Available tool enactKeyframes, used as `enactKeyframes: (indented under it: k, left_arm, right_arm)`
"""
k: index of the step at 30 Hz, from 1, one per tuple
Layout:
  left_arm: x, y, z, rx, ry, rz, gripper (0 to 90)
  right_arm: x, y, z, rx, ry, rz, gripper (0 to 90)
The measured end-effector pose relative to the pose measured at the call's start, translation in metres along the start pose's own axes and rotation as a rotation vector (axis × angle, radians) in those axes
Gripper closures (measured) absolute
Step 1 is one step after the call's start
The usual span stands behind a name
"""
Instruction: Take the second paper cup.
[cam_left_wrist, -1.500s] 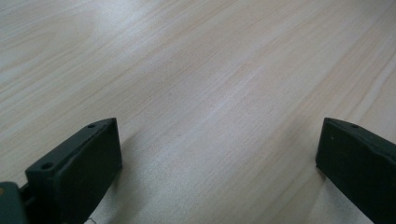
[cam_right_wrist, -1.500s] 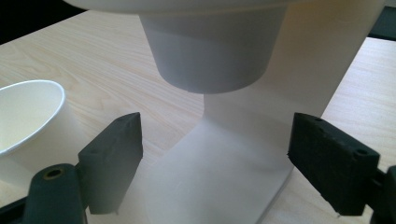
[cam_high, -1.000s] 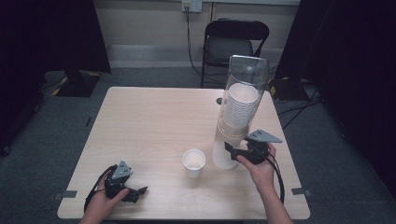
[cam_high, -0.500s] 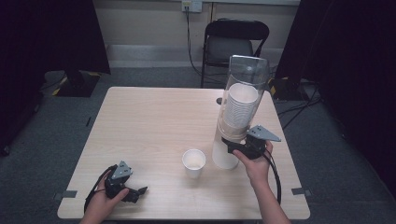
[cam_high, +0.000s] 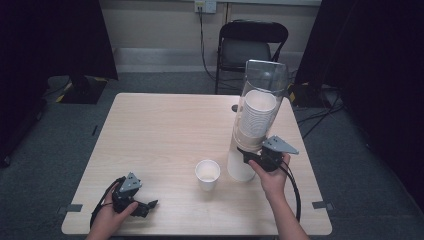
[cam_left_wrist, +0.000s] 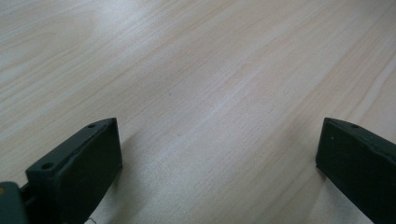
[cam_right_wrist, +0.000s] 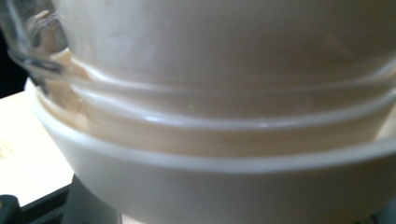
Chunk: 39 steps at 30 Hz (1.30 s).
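White cup stack (cam_high: 254, 119) meets the right gripper (cam_high: 250, 156) — grip unclear; pull the lowest cup straight down. Left gripper (cam_high: 145, 205) rests spread on the table (cam_high: 165, 130).

My desk (cam_high: 165, 130) is a pale wood-grain top standing on grey carpet. A single white paper cup (cam_high: 207, 174) stands upright and open on it, just beside the white base of the tall clear cup dispenser (cam_high: 256, 125), which also stands on the desk and holds a stack of white cups. The loose cup lies to the open side of my right jaws, which sit at the dispenser's base. The left gripper (cam_high: 131, 196) rests near the desk's near corner, well apart from the cup; between its jaws I see bare wood. A small dark object, possibly a hole, marks the desk behind the dispenser.
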<state>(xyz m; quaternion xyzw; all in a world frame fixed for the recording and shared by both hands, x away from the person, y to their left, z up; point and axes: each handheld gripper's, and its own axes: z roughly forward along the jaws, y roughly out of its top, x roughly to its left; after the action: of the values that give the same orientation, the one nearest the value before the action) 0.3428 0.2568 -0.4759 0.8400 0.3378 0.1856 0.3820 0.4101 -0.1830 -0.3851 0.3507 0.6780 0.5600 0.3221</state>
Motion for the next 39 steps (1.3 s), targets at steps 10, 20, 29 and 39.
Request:
enactKeyframes:
  k: [10,20,29,39]
  left_arm:
    - [0.0,-0.0002,0.0001,-0.003,-0.002,-0.001,0.0]
    - [0.0,-0.0002,0.0001,-0.002,-0.002,0.0,0.0]
    - [0.0002,-0.0001,0.0,0.0,-0.002,0.003,0.0]
    - [0.0001,-0.0002,0.0001,-0.002,-0.002,0.001,0.0]
  right_arm:
    - [-0.0004,-0.0021,0.0009,-0.002,0.004,-0.01,34.3]
    - [0.0008,-0.0065,0.0022,-0.01,0.014,0.003,34.6]
    - [-0.0008,-0.0077,0.0026,-0.012,0.02,-0.004,34.8]
    - [0.0,-0.01,0.0023,-0.009,0.017,0.0,35.1]
